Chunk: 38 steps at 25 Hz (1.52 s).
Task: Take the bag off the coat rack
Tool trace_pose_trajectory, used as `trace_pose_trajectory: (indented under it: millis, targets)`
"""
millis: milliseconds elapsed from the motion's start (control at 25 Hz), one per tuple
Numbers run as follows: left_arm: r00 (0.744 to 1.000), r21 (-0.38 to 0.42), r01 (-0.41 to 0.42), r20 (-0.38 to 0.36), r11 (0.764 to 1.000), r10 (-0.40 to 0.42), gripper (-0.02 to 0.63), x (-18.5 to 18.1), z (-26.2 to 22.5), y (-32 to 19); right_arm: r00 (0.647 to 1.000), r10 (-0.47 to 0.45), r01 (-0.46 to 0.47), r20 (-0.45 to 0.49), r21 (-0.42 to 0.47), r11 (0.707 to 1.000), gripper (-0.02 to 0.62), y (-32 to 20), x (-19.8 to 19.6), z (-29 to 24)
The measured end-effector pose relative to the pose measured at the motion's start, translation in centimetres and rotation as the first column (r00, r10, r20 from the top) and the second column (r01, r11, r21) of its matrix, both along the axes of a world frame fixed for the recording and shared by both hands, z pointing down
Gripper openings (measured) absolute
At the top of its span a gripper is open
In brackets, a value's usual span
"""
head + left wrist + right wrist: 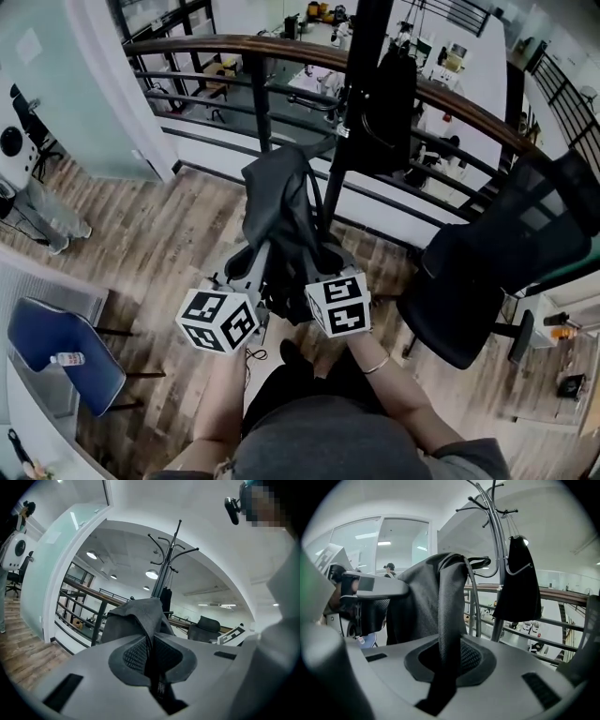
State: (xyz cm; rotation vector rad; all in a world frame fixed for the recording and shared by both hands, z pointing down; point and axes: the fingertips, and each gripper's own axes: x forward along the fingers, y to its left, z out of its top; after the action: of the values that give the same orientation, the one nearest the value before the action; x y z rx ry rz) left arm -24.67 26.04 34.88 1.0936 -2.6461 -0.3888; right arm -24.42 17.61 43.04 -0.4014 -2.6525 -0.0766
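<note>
Head view: left claw [242, 262] and right claw [323, 255] each clamp the bag [277, 197] between them.

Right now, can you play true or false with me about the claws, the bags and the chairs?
1. Both the left claw and the right claw are pinching the grey bag. True.
2. The coat rack has nothing hanging on it. False: a black bag hangs from one of its hooks.
3. A black office chair stands to the right of the person. True.
4. The seat of the blue chair is bare. False: a small bottle lies on it.
</note>
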Motion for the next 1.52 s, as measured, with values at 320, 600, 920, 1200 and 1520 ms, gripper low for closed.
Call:
trace_pose_trajectory:
  millis: [320, 600, 920, 1200, 1520]
  targets:
    - [0.996, -0.046, -0.086, 0.026, 0.995, 0.087, 0.035, 4.8, -0.1, -8.5, 0.997, 0.080, -0.080, 0.007, -0.041, 0.996, 0.049, -8.0, 5.4, 0.5]
    - [0.981, -0.059, -0.192, 0.031, 0.980, 0.194, 0.034, 9.9, 0.0, -17.5, 0.983, 0.185, -0.185, 0.008, -0.051, 0.981, 0.049, -16.8, 11.5, 0.7]
    - [0.938, -0.053, -0.344, 0.031, 0.937, 0.346, 0.035, 15.4, -0.1, -27.3, 0.943, 0.334, -0.333, 0.011, -0.053, 0.941, 0.049, -26.1, 18.3, 0.3]
    - [0.868, -0.060, -0.493, 0.041, 0.868, 0.496, 0.034, 20.6, -0.3, -35.5, 0.877, 0.480, -0.479, 0.011, -0.063, 0.876, 0.049, -33.5, 24.6, 0.4]
    - [0.763, -0.064, -0.642, 0.045, 0.764, 0.645, 0.035, 26.3, -0.1, -43.6, 0.771, 0.637, -0.635, 0.018, -0.066, 0.770, 0.049, -40.8, 31.4, 0.4]
